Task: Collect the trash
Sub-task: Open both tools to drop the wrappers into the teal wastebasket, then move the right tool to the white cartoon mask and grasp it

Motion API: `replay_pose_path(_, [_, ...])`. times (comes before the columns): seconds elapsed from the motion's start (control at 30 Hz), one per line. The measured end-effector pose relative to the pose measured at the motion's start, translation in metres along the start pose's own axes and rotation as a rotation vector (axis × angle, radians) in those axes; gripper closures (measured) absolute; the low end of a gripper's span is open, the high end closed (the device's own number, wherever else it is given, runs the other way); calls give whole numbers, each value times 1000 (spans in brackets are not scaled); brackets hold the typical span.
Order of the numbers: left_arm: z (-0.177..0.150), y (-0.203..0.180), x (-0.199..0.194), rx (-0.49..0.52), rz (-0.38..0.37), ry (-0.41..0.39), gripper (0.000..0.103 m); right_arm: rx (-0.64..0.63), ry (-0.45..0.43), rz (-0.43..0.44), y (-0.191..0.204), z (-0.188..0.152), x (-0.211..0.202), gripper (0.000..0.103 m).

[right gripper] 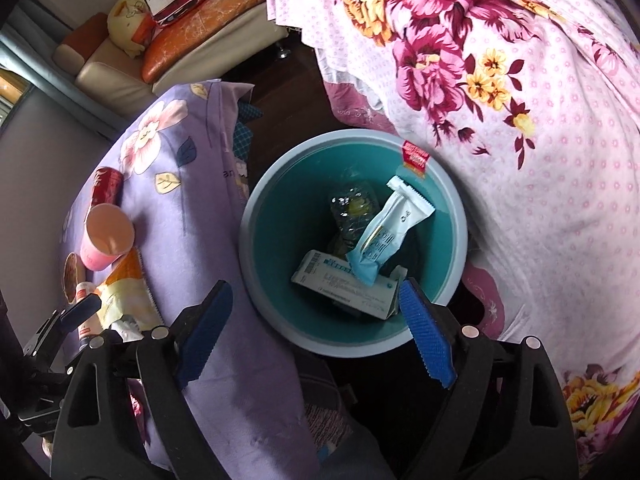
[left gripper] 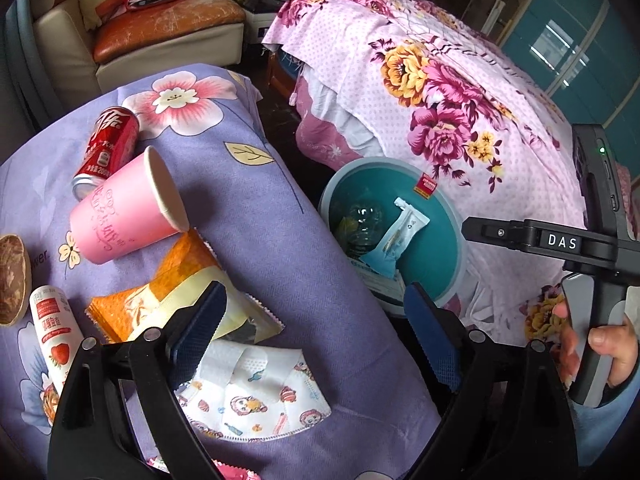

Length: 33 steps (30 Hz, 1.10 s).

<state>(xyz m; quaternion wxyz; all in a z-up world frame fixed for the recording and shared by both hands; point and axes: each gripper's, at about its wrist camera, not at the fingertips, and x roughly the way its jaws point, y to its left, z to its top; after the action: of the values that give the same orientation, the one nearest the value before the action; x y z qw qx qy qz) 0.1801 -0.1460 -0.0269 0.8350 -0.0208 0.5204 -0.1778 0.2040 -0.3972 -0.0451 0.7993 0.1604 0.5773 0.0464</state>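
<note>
Left tool [left gripper: 316, 332]: we see its blue-padded fingers spread wide with nothing between them, hovering over the near edge of the purple floral tabletop [left gripper: 256, 200]
Right tool [right gripper: 316, 332]: fingers spread apart and empty, hanging right above the bin; in the left view we catch its black body at 3 o'clock with a hand [left gripper: 612, 344] wrapped round the grip
Bin [right gripper: 256, 216]: teal inside, pale rim, standing on the dark floor between the tabletop and the bed, filling the middle of the right view
In the bin: a white-and-blue wrapper [right gripper: 384, 232] leaning upright, a crushed clear bottle [right gripper: 348, 212] at its 9 o'clock, a flat carton [right gripper: 344, 284] at 6 o'clock
Face mask [left gripper: 256, 396]: printed, lying flat at 6 o'clock in the left view, just under the left finger
Orange snack bag [left gripper: 176, 292]: crumpled, just beyond the mask, its far end touching the cup's rim
Pink paper cup [left gripper: 128, 208]: on its side, mouth facing 1 o'clock
Red can [left gripper: 108, 148]: tipped over at 10 o'clock, touching the cup
Strawberry tube [left gripper: 56, 336]: lying at 8 o'clock, near the edge
Bed [left gripper: 460, 92]: pink rose-print cover, at 1 o'clock, beside the bin
</note>
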Motion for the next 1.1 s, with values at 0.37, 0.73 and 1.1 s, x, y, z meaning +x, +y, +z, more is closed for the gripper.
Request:
replay_pose_path(0.37, [-33, 46, -44, -51, 53, -53, 12, -80, 17, 19, 53, -31, -7, 21])
replay_pose_path(0.73, [-77, 112, -72, -183, 74, -87, 12, -218, 122, 44, 123, -67, 30, 21])
replay_pose_path(1.1, [-103, 176, -83, -323, 74, -97, 12, -276, 167, 30, 170, -86, 64, 21])
